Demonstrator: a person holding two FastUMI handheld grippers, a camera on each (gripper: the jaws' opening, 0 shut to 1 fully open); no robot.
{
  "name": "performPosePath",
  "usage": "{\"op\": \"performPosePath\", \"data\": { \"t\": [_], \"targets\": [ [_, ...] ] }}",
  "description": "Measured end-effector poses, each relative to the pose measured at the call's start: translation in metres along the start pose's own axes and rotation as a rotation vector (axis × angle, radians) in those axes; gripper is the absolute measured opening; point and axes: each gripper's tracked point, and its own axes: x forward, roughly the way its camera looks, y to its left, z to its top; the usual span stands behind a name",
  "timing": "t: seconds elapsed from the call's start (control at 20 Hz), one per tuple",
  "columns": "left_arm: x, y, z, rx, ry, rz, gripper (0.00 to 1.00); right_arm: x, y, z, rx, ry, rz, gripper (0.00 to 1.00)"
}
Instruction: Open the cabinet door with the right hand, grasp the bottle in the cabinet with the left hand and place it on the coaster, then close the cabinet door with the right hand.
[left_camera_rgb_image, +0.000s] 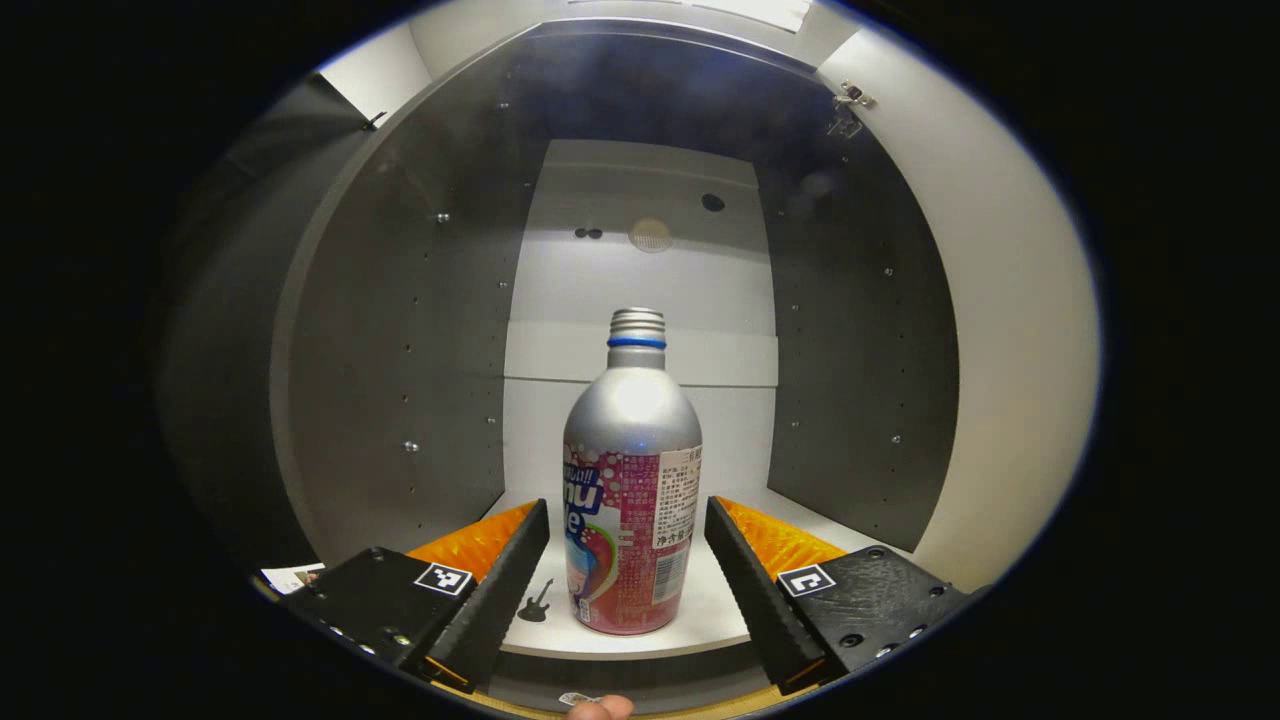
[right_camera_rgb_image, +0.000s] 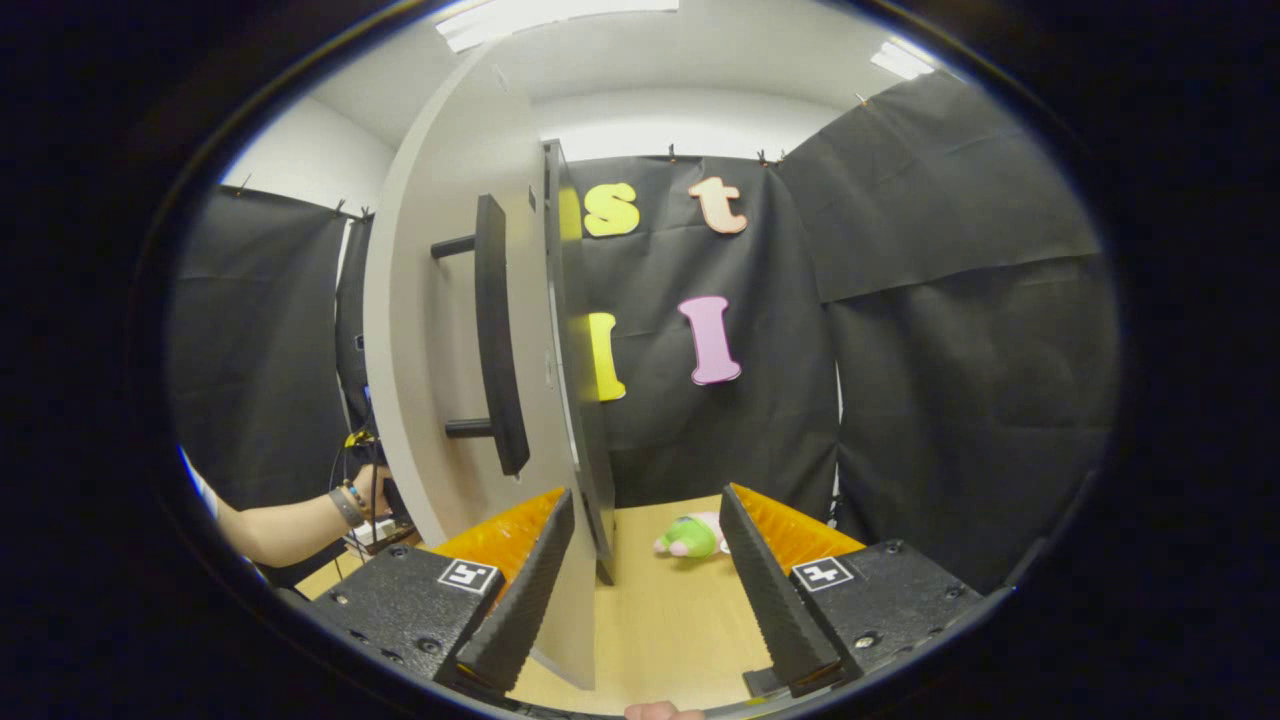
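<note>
A silver bottle (left_camera_rgb_image: 632, 470) with a blue neck ring and a pink label stands upright on the white shelf (left_camera_rgb_image: 710, 610) inside the open cabinet. My left gripper (left_camera_rgb_image: 627, 580) is open, a finger on either side of the bottle's lower half with gaps left and right. In the right gripper view the cabinet door (right_camera_rgb_image: 440, 330) stands swung open, edge-on, with its dark bar handle (right_camera_rgb_image: 497, 330) facing left. My right gripper (right_camera_rgb_image: 648, 580) is open, and the door's free edge (right_camera_rgb_image: 585, 440) sits between its fingers, close to the left one.
Dark grey side walls (left_camera_rgb_image: 400, 330) and a white back panel (left_camera_rgb_image: 640, 270) enclose the bottle. A small green and pink plush toy (right_camera_rgb_image: 692, 536) lies on the wooden table (right_camera_rgb_image: 660, 620) past the door. A person's forearm (right_camera_rgb_image: 290, 525) with a bracelet reaches in at the left.
</note>
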Motion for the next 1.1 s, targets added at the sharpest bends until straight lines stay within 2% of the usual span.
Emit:
{"op": "performPosePath", "data": {
  "t": [0.1, 0.15, 0.2, 0.3, 0.35, 0.4, 0.55, 0.6, 0.65, 0.7, 0.85, 0.9, 1.05, 1.1],
  "targets": [
    [0.002, -0.001, 0.0, 0.006, 0.0, 0.006, 0.95, 0.002, -0.001, -0.002, 0.006, 0.004, -0.002, 0.92],
    [0.004, -0.001, 0.003, 0.005, -0.011, 0.007, 0.95, 0.003, -0.002, -0.002, 0.009, 0.006, -0.002, 0.89],
    [0.003, 0.001, 0.006, 0.003, -0.021, 0.011, 0.82, 0.002, -0.002, -0.003, 0.01, 0.009, -0.003, 0.89],
    [0.002, -0.001, 0.005, -0.001, -0.018, 0.002, 0.89, 0.004, -0.003, -0.004, 0.011, 0.011, -0.003, 0.92],
    [0.001, -0.002, 0.005, -0.004, -0.015, -0.006, 0.79, 0.004, -0.002, -0.004, 0.011, 0.012, -0.002, 0.89],
    [-0.001, -0.002, 0.007, -0.004, -0.02, -0.009, 0.77, 0.004, -0.002, -0.004, 0.01, 0.011, 0.001, 0.92],
    [-0.012, 0.002, 0.019, -0.004, -0.048, -0.002, 0.75, 0.004, 0.001, -0.003, 0.009, 0.01, 0.013, 0.92],
    [-0.018, 0.003, 0.023, -0.007, -0.057, -0.007, 0.75, 0.004, 0.003, -0.003, 0.007, 0.01, 0.017, 0.89],
    [-0.027, 0.004, 0.028, -0.009, -0.065, -0.011, 0.75, 0.004, 0.004, -0.003, 0.005, 0.01, 0.021, 0.92],
    [-0.035, 0.007, 0.034, -0.012, -0.082, -0.014, 0.75, 0.004, 0.005, -0.003, 0.003, 0.008, 0.025, 0.89],
    [-0.07, 0.019, 0.047, -0.027, -0.115, -0.014, 0.76, 0.003, 0.009, -0.002, 0.002, 0.006, 0.038, 0.92],
    [-0.084, 0.024, 0.048, -0.03, -0.12, -0.012, 0.76, 0.003, 0.011, -0.001, 0.003, 0.002, 0.044, 0.89],
    [-0.131, 0.041, 0.041, 0.0, -0.123, 0.001, 0.75, 0.003, 0.019, -0.001, -0.002, -0.006, 0.069, 0.89],
    [-0.146, 0.048, 0.033, 0.009, -0.114, 0.011, 0.75, 0.002, 0.02, -0.002, -0.01, -0.005, 0.072, 0.92]
  ]
}}
